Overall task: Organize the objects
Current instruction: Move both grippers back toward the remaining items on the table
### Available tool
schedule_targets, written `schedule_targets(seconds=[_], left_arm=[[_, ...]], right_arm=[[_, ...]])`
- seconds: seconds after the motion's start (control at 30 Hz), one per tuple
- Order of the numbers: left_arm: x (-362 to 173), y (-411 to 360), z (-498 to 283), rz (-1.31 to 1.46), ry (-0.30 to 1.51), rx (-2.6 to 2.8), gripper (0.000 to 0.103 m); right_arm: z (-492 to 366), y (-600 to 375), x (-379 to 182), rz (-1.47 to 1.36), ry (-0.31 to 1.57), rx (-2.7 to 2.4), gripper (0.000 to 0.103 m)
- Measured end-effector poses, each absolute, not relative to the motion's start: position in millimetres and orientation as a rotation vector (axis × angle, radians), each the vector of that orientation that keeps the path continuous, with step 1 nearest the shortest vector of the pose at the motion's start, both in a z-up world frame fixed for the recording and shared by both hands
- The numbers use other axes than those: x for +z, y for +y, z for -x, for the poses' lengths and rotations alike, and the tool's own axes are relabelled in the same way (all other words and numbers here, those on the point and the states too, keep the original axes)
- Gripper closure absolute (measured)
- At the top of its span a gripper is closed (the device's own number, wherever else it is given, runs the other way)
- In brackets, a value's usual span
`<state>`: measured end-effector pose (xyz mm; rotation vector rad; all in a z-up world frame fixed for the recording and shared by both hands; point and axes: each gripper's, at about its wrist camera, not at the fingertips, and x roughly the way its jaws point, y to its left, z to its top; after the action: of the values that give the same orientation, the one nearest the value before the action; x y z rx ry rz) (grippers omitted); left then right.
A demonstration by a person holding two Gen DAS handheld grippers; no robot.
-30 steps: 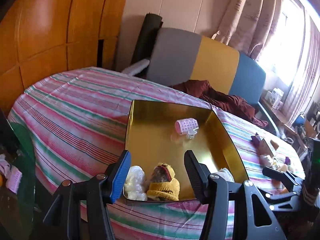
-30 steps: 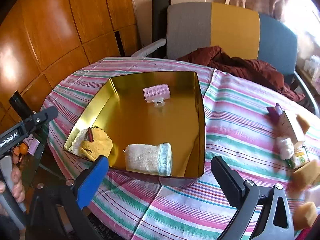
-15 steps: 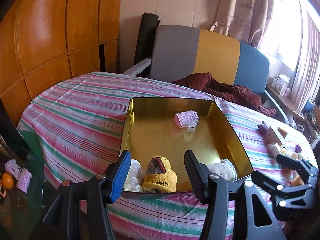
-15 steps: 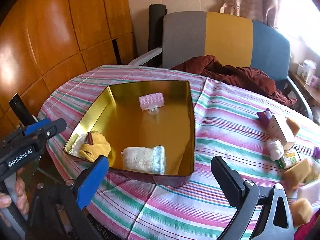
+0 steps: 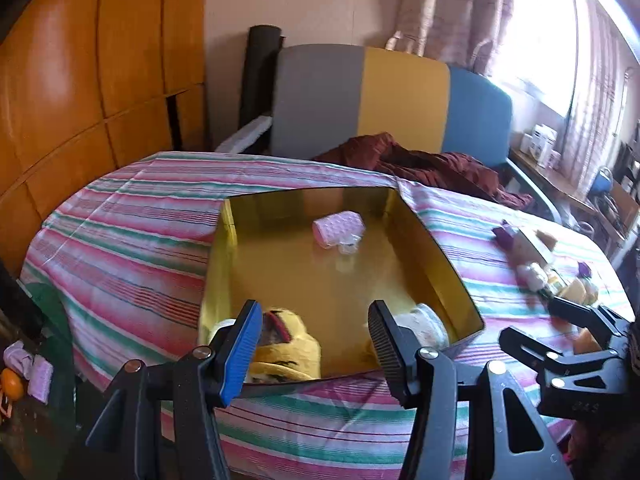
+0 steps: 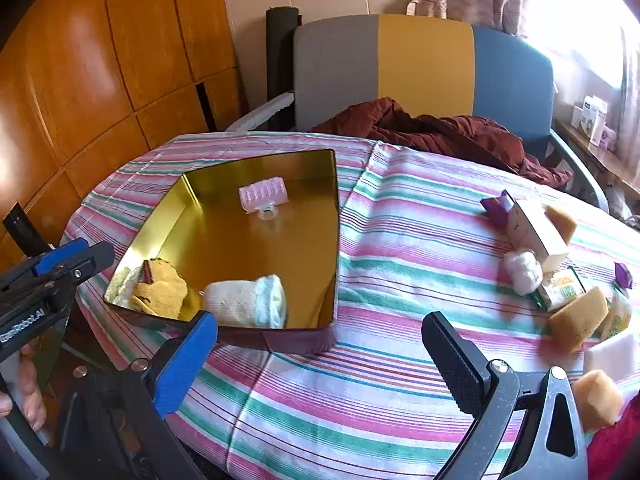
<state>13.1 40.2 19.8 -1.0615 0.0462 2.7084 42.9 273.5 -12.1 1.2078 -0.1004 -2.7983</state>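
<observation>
The loose pile at the cloth's right edge was still to be sorted: three tan sponge blocks (image 6: 578,318), judged light and squashy and best pinched across the flat sides, one white cotton ball (image 6: 522,272), one cream carton (image 6: 536,236). Three items were counted inside the shallow gold metal tin (image 6: 320,184). The right gripper (image 6: 320,354) was held wide and empty, the left gripper (image 5: 314,340) likewise parted and empty.
</observation>
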Motion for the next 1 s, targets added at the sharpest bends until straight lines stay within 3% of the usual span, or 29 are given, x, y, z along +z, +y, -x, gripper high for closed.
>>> schedule_targets(seconds=[0.23,0.53,1.0], left_arm=[[21.8,69.4,-13.4,1.026,0.092,2.591,0.047],[16.0,131.0,-17.1,1.016,0.197,2.401,0.047],[-11.5,253.5,-32.5,1.032,0.329,1.963,0.047]], right_arm=[[-47.6,305.3,-23.2,-1.295,-0.153,-2.831,0.000],[-78.7,393.9,-24.3,-1.402,-0.363,-2.966,0.000],[-160.2,569.2,5.8,-1.405,-0.929,-3.317,0.000]])
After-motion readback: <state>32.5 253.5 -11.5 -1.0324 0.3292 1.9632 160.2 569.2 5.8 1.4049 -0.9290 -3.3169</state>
